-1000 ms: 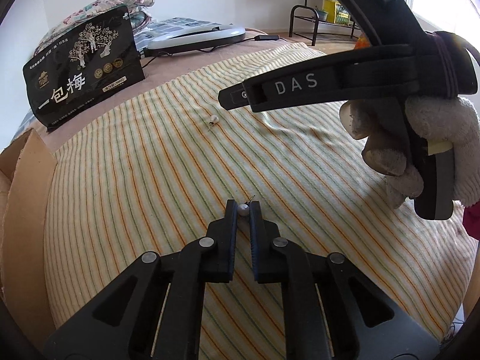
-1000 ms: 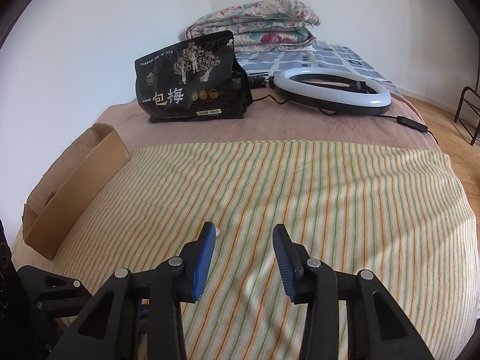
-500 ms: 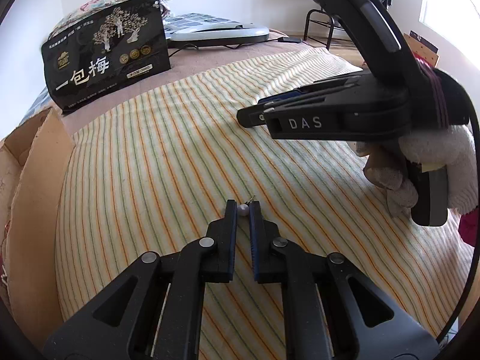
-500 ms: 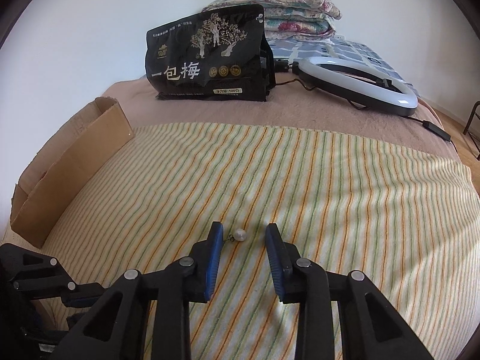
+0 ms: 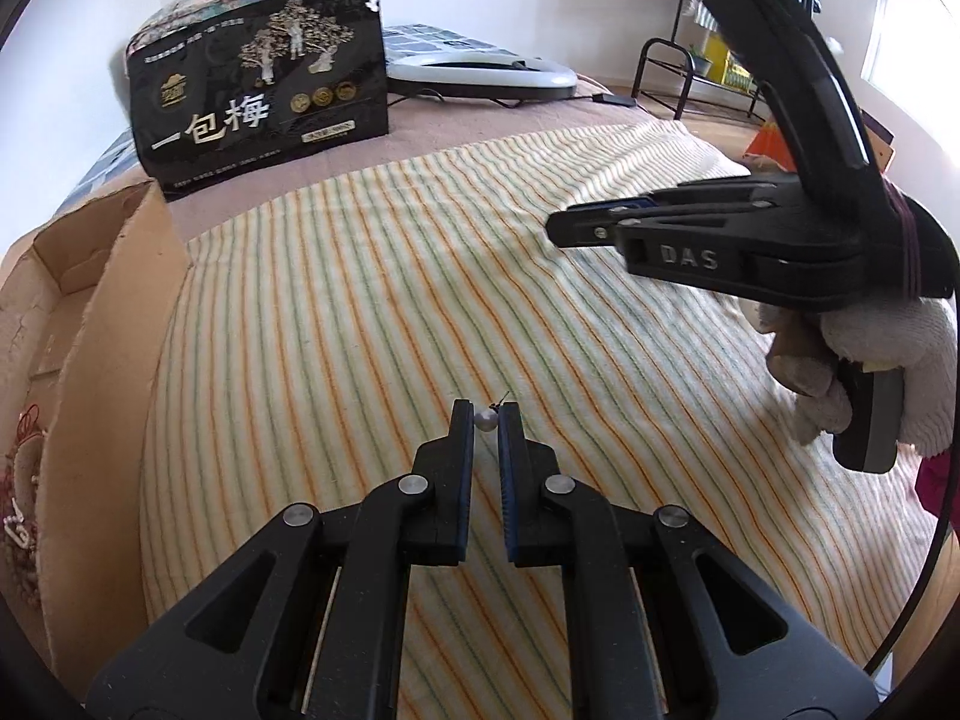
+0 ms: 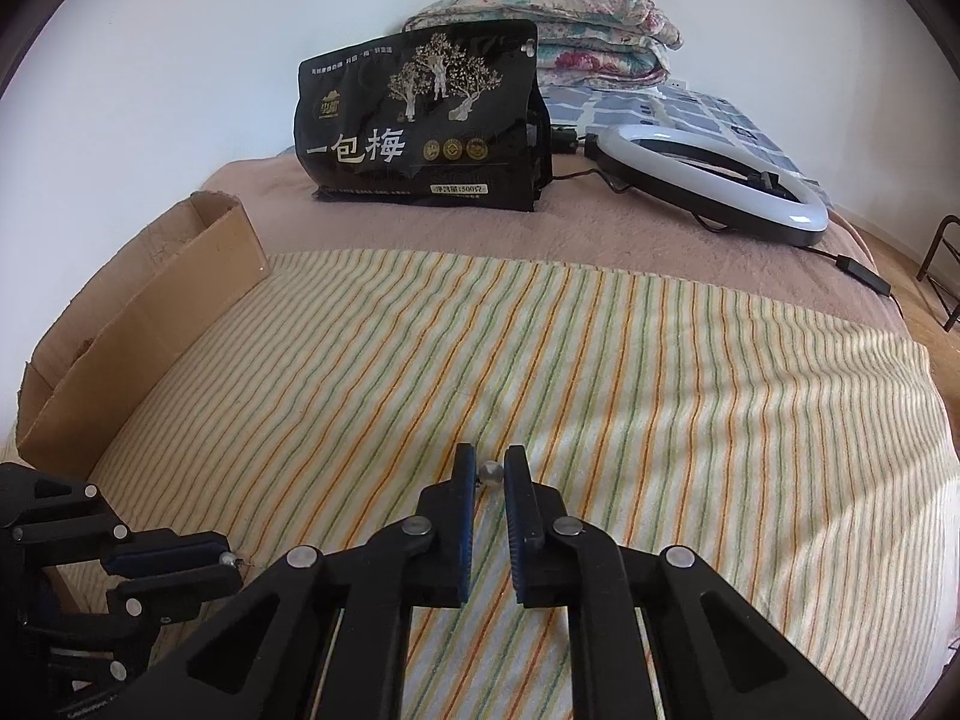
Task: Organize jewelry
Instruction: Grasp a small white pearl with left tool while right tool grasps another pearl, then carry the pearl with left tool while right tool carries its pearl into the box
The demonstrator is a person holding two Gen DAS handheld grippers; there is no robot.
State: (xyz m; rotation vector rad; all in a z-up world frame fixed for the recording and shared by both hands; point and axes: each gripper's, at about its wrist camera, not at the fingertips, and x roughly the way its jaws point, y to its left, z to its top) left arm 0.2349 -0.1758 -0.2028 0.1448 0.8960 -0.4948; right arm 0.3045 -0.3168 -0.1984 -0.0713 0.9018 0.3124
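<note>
My left gripper [image 5: 485, 414] is shut on a small pearl earring [image 5: 486, 418] and holds it above the striped towel [image 5: 360, 312]. It also shows low left in the right wrist view [image 6: 231, 560], pearl at its tips. My right gripper [image 6: 489, 462] is shut on a second pearl earring [image 6: 491, 471] just over the towel [image 6: 600, 360]. In the left wrist view the right gripper [image 5: 558, 228] is at the right, held by a gloved hand [image 5: 864, 354]; its pearl is hidden there.
An open cardboard box [image 5: 78, 324] lies along the towel's left side, beads inside; it also shows in the right wrist view [image 6: 138, 330]. A black snack bag [image 6: 420, 120], a ring light [image 6: 714, 180] and folded quilts [image 6: 552, 18] sit behind.
My right gripper closed its jaws around the second pearl earring and took hold of it. My left gripper, still holding its earring, turned left toward the cardboard box.
</note>
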